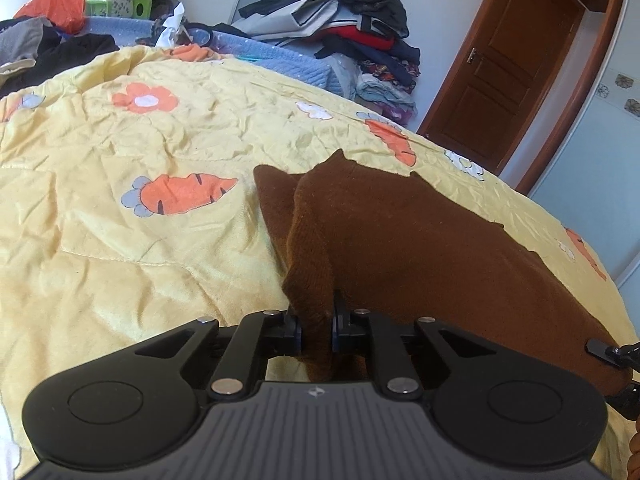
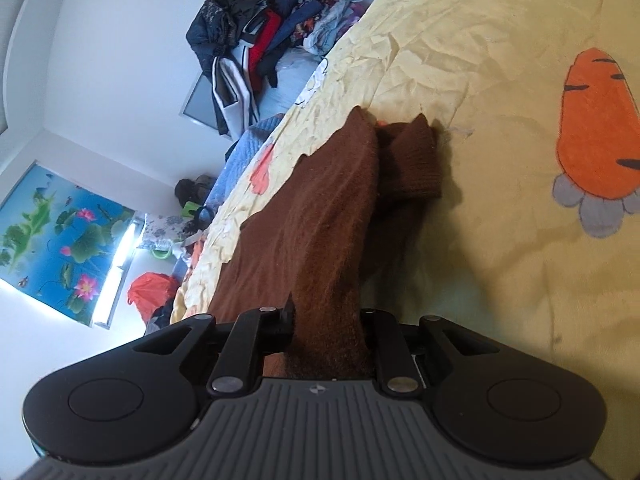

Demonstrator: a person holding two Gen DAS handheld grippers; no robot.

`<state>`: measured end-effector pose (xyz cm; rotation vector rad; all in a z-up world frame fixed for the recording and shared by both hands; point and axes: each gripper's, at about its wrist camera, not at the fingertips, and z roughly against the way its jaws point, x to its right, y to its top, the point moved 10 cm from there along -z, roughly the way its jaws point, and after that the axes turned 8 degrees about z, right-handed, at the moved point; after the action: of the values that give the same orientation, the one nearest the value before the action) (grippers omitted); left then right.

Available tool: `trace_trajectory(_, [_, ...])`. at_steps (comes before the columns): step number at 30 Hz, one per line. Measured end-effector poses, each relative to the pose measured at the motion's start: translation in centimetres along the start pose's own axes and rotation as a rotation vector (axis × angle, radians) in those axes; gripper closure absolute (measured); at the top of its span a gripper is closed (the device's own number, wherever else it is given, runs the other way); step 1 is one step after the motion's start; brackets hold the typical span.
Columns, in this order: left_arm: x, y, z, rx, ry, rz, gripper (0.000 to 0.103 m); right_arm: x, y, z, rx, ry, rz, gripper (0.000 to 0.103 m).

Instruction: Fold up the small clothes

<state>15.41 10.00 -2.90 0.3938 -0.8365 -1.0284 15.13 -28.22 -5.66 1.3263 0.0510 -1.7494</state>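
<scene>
Your left gripper [image 1: 316, 326] has its jaws pinched on an edge of the brown knit garment [image 1: 400, 232]; your right gripper [image 2: 328, 320] clamps another bunched edge of it. The garment lies spread on the yellow carrot-print quilt [image 1: 120, 240] covering the bed, with a clothes pile [image 1: 352, 20] beyond the bed's far edge.

- The sweater [image 1: 400, 240] lies on the quilt [image 1: 140, 208], near its right edge in the left wrist view.
- The left gripper [image 1: 318, 324] pinches a fold of it.
- The right gripper [image 2: 328, 320] clamps another part.
- A clothes pile [image 1: 352, 28] sits behind the quilt's far edge, left of the door [image 1: 500, 60].
</scene>
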Motion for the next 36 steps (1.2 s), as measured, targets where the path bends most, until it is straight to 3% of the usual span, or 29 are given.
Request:
trace_trajectory(9, [-0.5,-2.0,3.7,-0.019,-0.036,-0.021,0.092,0.6,-3.3,3.4,-0.026,0.008,-0.006,0.081])
trace_trajectory(22, [-4.8,-10.5,12.5,-0.091,-0.063,-0.014,0.093,1.0,-11.9,12.1,-0.068,0.004,-0.022,0.081])
trace_trajectory(28, [-7.3,-11.3,15.3,-0.083,-0.032,-0.019,0.096,0.5,-14.0,15.6,-0.086,-0.015,0.004,0.082])
trace_trajectory(30, [-8.2,-11.4,15.7,-0.087,-0.059,0.009,0.095,1.1,-14.4,16.5,-0.084,-0.029,-0.001,0.082])
trace_trajectory(32, [-8.9,-11.4,15.8,-0.113,-0.095,0.063,0.092,1.7,-14.5,17.2,-0.077,-0.034,-0.017,0.075])
trace_trajectory(33, [-9.2,-11.4,15.6,-0.131,-0.107,0.101,0.084,2.1,-14.4,17.5,-0.071,-0.041,-0.03,0.072])
trace_trajectory(34, [-9.7,-11.4,15.3,-0.148,-0.118,0.156,0.065,2.3,-14.2,17.8,-0.059,-0.051,-0.034,0.062])
trace_trajectory(35, [-10.0,-11.4,15.1,-0.159,-0.139,0.22,0.054,2.6,-14.0,18.0,-0.05,-0.063,-0.042,0.05])
trace_trajectory(36, [-10.1,-11.2,14.9,-0.16,-0.19,0.293,0.037,2.8,-13.8,18.2,-0.044,-0.06,-0.053,0.047])
